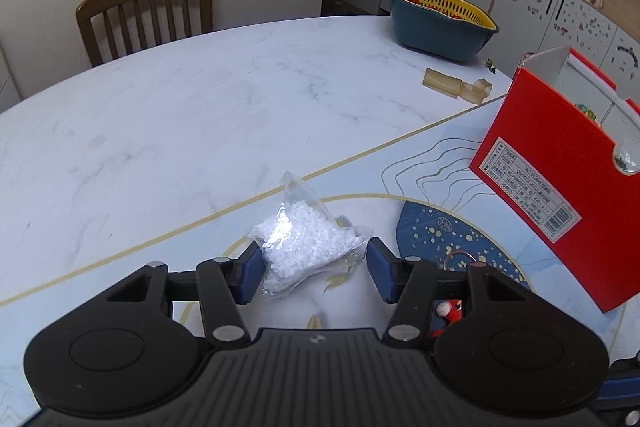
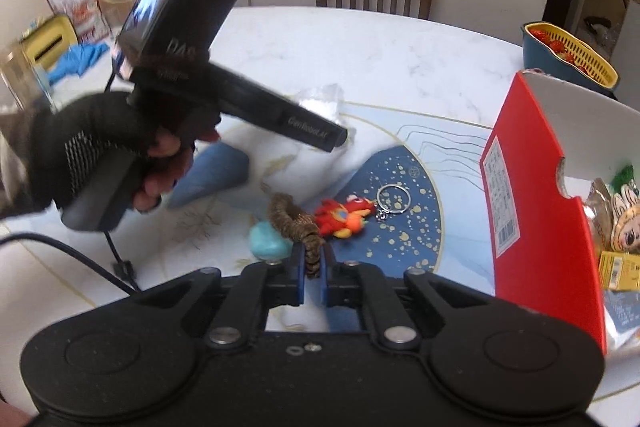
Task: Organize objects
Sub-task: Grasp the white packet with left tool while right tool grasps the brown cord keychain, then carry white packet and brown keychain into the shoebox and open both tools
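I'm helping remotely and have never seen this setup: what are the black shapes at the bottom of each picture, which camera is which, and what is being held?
No robot arm here: a person holds a handheld gripper in each hand, and each picture comes from a camera looking along that gripper's jaws. The black shapes are the grippers' own bodies.

In the left wrist view, the left gripper has its jaws on either side of a clear bag of white pellets lying on the table; whether the pads press it yet is unclear.

In the right wrist view, the right gripper is shut on a brown braided cord. A red plush keychain, a turquoise lump and an open red box are nearby. The gloved hand holds the left gripper.
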A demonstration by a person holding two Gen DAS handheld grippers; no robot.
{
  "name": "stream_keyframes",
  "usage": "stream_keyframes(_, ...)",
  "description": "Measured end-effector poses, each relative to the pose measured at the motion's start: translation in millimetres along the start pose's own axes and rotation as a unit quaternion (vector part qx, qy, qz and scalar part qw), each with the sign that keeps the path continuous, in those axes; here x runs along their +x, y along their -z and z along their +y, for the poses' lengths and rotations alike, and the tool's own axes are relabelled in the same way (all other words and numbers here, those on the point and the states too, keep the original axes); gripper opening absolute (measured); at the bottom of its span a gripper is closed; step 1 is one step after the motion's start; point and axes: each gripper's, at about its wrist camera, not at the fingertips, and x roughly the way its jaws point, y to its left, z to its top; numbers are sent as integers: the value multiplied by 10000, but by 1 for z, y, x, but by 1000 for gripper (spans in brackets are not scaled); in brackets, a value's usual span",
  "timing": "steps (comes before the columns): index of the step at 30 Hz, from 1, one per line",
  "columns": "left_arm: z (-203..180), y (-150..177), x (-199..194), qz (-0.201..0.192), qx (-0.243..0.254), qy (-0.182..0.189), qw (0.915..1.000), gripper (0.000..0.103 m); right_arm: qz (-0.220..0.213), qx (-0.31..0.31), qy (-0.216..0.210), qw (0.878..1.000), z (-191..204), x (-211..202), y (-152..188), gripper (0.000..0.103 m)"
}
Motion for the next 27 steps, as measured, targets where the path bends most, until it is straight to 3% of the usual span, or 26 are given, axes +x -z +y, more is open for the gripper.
stream_keyframes(11,-1,8,-54,119,45,-25,9999,54,-368,386,-175,9984,1,-58,-5,5)
stream_keyframes(27,-68,-15,-135,-118,351,26,9993,54,-902,717,50,9933,-57,-127,-18,5)
